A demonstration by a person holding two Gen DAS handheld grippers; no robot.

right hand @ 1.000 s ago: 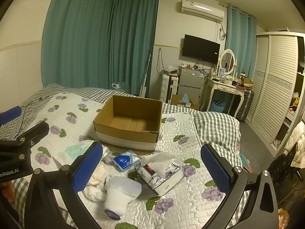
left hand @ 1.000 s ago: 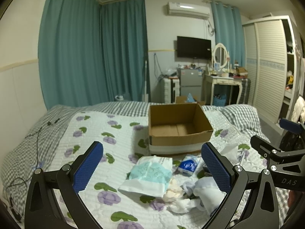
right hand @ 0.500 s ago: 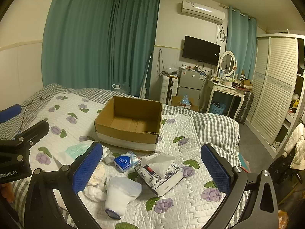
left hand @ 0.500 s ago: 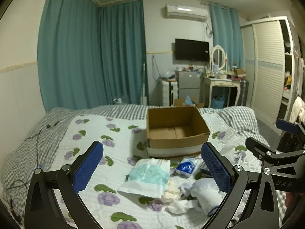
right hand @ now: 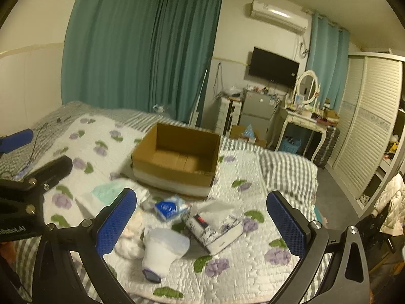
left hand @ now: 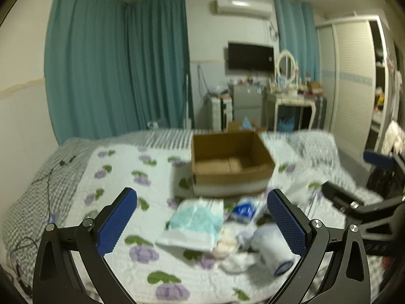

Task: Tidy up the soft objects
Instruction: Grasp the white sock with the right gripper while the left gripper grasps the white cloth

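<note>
An open, empty cardboard box (left hand: 231,162) (right hand: 177,157) stands on the bed. In front of it lie soft items: a teal-and-white pack (left hand: 195,223) (right hand: 111,192), a small blue tissue pack (left hand: 244,209) (right hand: 168,207), a floral tissue box (right hand: 214,225), a white roll (left hand: 272,250) (right hand: 164,250) and crumpled white cloth (left hand: 235,261) (right hand: 129,243). My left gripper (left hand: 202,224) is open and empty above the pile. My right gripper (right hand: 201,224) is open and empty above the tissue box.
The bed carries a white quilt with purple flowers (left hand: 126,177) over grey checked bedding (right hand: 288,172). A black cable (left hand: 48,177) lies at the left. Teal curtains, a small fridge (right hand: 255,111), a dressing table (right hand: 303,119) and a wardrobe (right hand: 369,131) stand beyond.
Both grippers have tilted upward a little, so the box and pile sit lower in each view. Both views are blurred by motion. Nothing was grasped.
</note>
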